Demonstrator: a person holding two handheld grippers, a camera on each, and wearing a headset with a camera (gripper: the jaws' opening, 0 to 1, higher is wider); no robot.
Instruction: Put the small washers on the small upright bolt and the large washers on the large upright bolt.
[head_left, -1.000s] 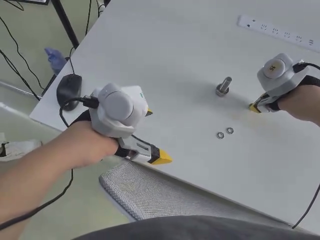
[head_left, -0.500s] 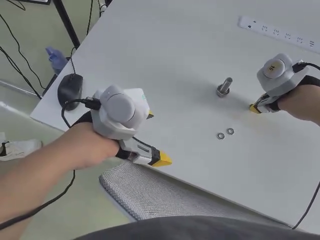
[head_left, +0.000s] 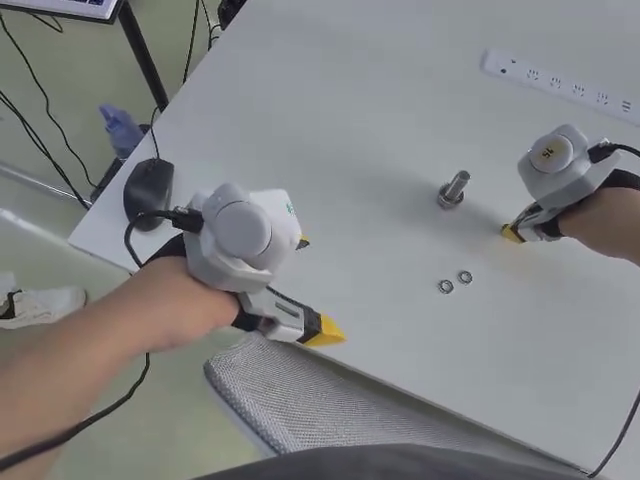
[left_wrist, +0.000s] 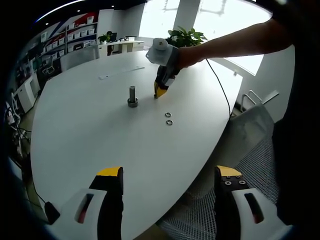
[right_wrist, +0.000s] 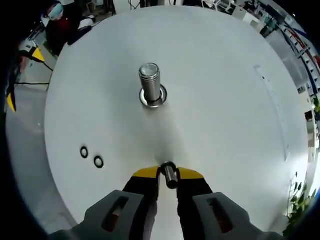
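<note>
Metal glints between the right gripper's closed jaws at the bottom centre of its view. They clamp a small grey piece, too hidden by the yellow tips to name. Left gripper, jaws wide apart, hangs past the table's lower-left edge, above a mesh chair. Large bolt stands upright mid-frame. Two washers lie just below it, not touching it, with bare tabletop all round.
</note>
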